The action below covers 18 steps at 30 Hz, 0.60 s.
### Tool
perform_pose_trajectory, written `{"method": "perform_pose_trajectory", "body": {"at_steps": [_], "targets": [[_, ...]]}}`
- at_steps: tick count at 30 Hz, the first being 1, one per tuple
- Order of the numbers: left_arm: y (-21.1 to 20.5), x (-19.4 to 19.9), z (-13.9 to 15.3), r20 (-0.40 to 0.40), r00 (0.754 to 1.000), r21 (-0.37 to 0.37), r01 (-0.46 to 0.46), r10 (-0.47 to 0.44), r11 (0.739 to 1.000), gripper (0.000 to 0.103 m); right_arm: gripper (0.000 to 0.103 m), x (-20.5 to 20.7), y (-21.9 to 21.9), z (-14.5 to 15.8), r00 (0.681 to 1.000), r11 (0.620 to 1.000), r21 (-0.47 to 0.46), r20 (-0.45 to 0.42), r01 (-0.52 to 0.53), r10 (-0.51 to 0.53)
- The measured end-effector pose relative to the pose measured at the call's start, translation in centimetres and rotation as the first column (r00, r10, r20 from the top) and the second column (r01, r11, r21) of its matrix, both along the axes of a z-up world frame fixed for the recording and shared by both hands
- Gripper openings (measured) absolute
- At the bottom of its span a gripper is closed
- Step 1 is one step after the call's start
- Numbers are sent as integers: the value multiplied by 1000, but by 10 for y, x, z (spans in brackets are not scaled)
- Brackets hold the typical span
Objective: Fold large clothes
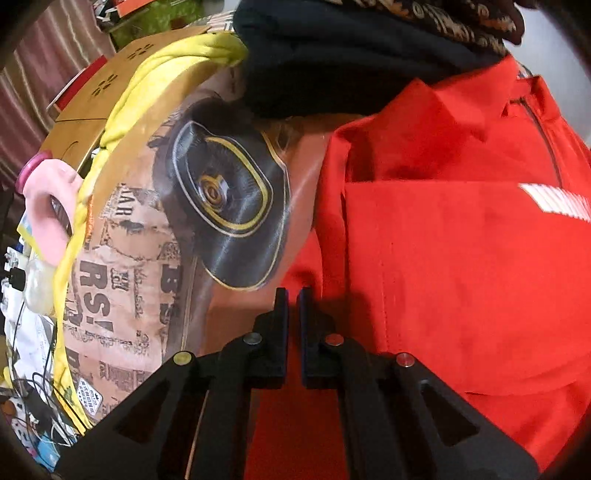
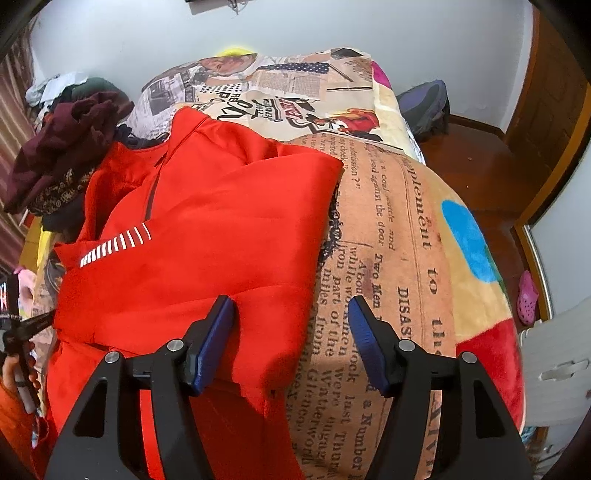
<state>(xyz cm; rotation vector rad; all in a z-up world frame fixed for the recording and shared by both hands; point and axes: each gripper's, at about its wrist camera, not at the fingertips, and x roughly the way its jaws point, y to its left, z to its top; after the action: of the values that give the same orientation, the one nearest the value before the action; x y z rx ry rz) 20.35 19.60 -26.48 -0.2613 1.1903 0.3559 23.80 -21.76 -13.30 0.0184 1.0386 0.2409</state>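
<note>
Fabric first: the red jacket (image 2: 207, 229) lies spread on the newspaper-print blanket (image 2: 388, 258), partly folded, with one flap laid across its front and the collar and zip pointing toward the far wall. It looks thin, soft and a little slick (a light sports shell, by the sheen), so I judge it will drape and slide rather than hold a crease; hems and seam lines are the sensible places to pinch, since a single layer there should lift cleanly.

The right gripper (image 2: 291, 339) hangs over the jacket's near right edge with its blue pads set wide apart, holding nothing; one pad is above red cloth, the other above blanket. The left gripper (image 1: 293, 314) sits low at the jacket's left side with its jaws drawn almost together, only a thin slit between them. Whether cloth is caught in that slit I cannot tell.

The blanket is plush and soft, so it will give under any pressing and may drag with the garment. Farther off, a heap of dark clothes (image 2: 70, 147) sits touching the jacket's collar end, near a yellow cloth (image 1: 122, 110) and a wooden board (image 1: 92, 96). Beyond the bed are a wood floor (image 2: 476, 166), a pink clog (image 2: 527, 297), a dark backpack (image 2: 424, 107) against the pale wall (image 2: 332, 26).
</note>
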Motion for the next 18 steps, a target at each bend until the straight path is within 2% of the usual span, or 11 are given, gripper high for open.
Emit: {"method": "perform_pose_trajectory", "body": {"at_steps": [4,6,9,14,18], "targets": [[-4,5,31,65,997,37,42,-44,998,17,60,9,6,9,999,999,-22,13,-37,38],[-12,11,58,128,988,64,80,-88,995,33,60,16,10,18,998,998,-24,30,-56,57],[-25,21,89,212,967,93,125,-142,988,46,60,29,19,33,994,996,-19,68,-88,89],[-55,46,127,316,917,116,218,-244,969,52,60,55,43,54,980,987,-21,125,-157,158],[-78,76,130,322,903,122,257,-283,959,53,60,86,68,56,969,976,-4,117,-219,218]]}}
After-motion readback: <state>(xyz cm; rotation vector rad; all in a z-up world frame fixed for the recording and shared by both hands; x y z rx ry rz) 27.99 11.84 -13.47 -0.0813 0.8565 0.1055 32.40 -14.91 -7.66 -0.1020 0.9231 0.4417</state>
